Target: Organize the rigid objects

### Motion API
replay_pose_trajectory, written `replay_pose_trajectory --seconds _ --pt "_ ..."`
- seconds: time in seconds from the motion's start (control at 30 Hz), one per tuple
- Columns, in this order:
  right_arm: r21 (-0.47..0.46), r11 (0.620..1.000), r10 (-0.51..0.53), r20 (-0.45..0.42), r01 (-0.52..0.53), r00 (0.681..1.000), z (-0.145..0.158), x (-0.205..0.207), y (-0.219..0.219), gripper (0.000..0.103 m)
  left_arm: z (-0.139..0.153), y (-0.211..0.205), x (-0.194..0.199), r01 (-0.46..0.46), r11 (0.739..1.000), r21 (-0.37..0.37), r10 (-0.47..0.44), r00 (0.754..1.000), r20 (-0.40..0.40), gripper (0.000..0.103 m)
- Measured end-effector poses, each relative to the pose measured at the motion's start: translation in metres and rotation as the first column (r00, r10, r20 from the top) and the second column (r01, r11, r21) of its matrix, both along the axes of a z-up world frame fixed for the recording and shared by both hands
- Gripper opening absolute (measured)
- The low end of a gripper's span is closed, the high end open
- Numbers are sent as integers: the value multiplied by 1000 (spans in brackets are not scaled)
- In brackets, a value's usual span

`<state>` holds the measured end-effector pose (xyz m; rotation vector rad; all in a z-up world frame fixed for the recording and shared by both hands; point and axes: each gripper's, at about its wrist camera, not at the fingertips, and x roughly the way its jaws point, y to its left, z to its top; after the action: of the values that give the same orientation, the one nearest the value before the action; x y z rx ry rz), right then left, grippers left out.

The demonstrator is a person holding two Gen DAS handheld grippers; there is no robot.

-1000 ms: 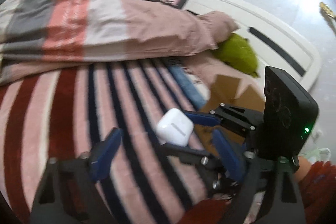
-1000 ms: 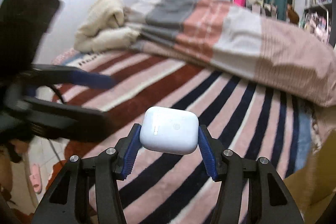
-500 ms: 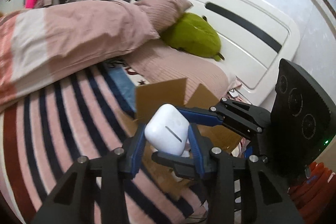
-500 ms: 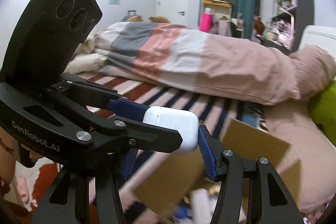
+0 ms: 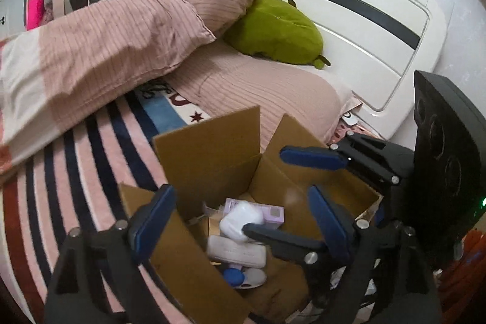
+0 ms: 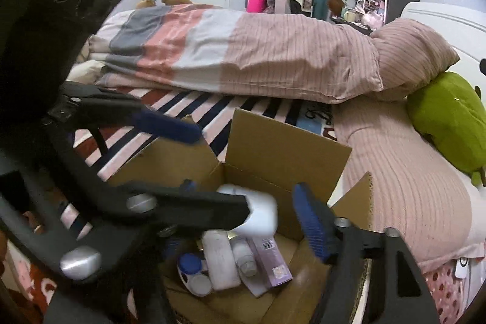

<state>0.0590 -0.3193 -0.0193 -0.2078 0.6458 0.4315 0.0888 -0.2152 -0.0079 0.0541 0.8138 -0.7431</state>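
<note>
Bedroom surroundings are framing everything: a striped blanket (image 5: 76, 160) is covering the bed on the left, with a pink duvet (image 5: 100, 50) heaped behind it and a green plush (image 5: 276, 29) leaning against the white headboard (image 5: 349, 29) further right.

Sitting on the blanket near the bed's edge, an open cardboard box (image 5: 209, 148) is standing with its flaps up. Over it, the left tongs (image 5: 240, 223) are pointing forward and downward, their blue pads (image 5: 152, 220) spreading wide with nothing between them. Below that gap, the white earbud case (image 5: 240, 220) is lying inside the box on top of a lilac carton (image 5: 270, 211), just beside a long white case (image 5: 234, 254) and a blue-capped item (partly hidden).

Coming in from the right and crossing in front, the right tongs (image 5: 288, 193) are reaching over the box too, one finger above the far wall and the other lying low across the opening. Their pads are also standing wide apart and holding nothing, though in the right wrist view the case (image 6: 258, 214) is appearing blurred and partly covered by the other tool's finger.
</note>
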Motion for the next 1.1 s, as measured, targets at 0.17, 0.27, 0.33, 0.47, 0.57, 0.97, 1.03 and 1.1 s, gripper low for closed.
replay_pose_trajectory --seconds 0.17,0.27,0.33,0.47,0.57,0.97,1.03,1.1 --pt "26 1000 10 -8 -9 1000 5 -2 -1 71 5 21 -9 -57 998 -19 57 998 13 96" --pt "20 1000 10 5 -10 1000 8 -5 4 77 10 36 -18 -102 995 -12 102 994 45 97" --pt "24 1000 12 15 -12 1000 10 -8 6 78 14 48 -25 -138 990 -9 138 988 65 97" --pt "50 999 17 26 -18 1000 15 -13 9 88 23 78 -42 -240 971 -4 239 963 121 98" --pt "83 996 31 45 -35 998 22 -16 12 89 29 102 -56 -336 942 -5 332 929 165 102" --pt "158 981 95 133 -115 987 43 -35 32 102 32 171 -89 -555 831 -37 547 805 228 102" --pt "159 980 102 134 -123 986 42 -36 35 102 30 175 -90 -566 823 -37 559 798 224 102" --pt "156 980 105 134 -125 985 42 -37 37 102 29 178 -90 -579 815 -36 571 790 222 102"
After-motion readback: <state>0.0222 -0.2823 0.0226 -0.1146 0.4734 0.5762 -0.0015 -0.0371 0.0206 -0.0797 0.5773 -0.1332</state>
